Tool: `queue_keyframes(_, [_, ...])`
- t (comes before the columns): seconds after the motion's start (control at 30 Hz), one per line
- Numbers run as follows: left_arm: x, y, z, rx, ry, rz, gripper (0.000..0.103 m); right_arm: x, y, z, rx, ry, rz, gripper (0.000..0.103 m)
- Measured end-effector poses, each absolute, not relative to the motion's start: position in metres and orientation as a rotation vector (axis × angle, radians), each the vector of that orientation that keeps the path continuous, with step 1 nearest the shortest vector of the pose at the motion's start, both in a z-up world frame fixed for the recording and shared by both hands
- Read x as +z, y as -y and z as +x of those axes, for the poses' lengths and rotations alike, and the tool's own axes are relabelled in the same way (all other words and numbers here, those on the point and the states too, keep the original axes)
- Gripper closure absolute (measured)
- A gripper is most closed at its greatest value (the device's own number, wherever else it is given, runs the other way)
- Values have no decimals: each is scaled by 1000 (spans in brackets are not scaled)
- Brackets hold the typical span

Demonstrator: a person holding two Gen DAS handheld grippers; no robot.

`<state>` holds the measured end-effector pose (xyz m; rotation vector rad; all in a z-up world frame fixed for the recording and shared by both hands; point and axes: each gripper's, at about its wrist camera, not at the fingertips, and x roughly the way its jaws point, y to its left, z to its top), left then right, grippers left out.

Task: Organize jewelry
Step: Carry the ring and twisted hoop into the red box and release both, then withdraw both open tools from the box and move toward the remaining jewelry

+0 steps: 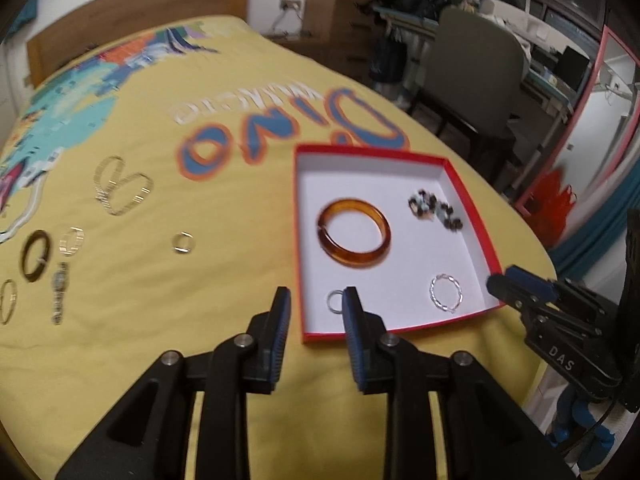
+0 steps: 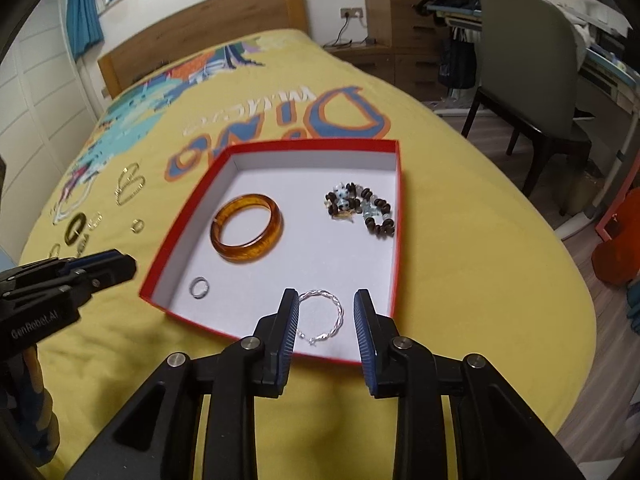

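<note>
Right gripper [image 2: 325,312] and left gripper [image 1: 312,306] gape empty over red box [image 2: 396,216], twisted hoop [image 2: 323,316] lying flat

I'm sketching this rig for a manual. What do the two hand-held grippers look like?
Both are black plastic with triangular cut-outs, silver pivot pins and two flat fingers faced with ribbed blue pads. The left hand-held gripper bears white "GenRobot.AI" lettering on its side; the right hand-held gripper reads "DAS". No sleeves or hands show clearly.
</note>
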<state>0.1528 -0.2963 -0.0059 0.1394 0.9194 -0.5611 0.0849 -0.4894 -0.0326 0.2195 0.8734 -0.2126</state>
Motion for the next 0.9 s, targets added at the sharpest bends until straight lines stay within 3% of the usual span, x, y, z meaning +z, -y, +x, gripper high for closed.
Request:
queue_keyframes(0.5, [29,257,124,-520,-806,142,69,-12,468,50,-231,-832,254,64])
queue_keyframes(0.9, [43,219,113,-490,-777,114,69,3,433,40,-203,-823,223,63])
